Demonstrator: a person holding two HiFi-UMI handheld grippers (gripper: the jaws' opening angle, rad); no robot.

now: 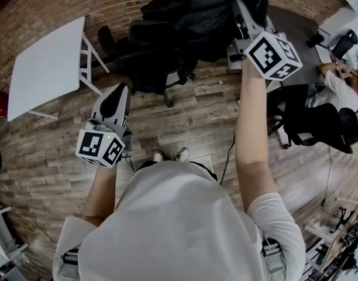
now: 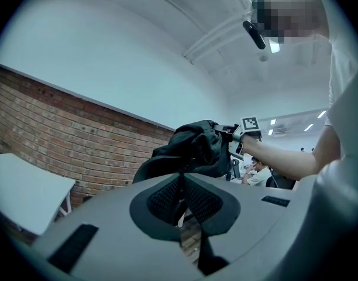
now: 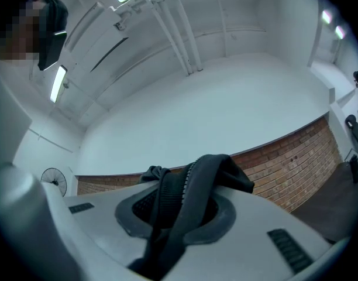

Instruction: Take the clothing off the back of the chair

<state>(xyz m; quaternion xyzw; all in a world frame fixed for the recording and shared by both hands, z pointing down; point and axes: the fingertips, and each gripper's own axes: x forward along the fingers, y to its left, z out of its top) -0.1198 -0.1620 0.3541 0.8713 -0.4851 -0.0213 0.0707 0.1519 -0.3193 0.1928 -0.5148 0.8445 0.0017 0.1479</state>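
A black jacket hangs bunched up above a black office chair near the brick wall. My right gripper is raised at arm's length and shut on a fold of the jacket. In the right gripper view the dark fabric runs between the pads and drapes over them. The left gripper view shows the jacket lifted by the right gripper, with the chair's curved back under it. My left gripper is lower, short of the chair, with its jaws shut on nothing.
A white folding table stands at the left by the brick wall. A grey desk lies at the right, with a seated person and another black chair beside it. The floor is wood plank.
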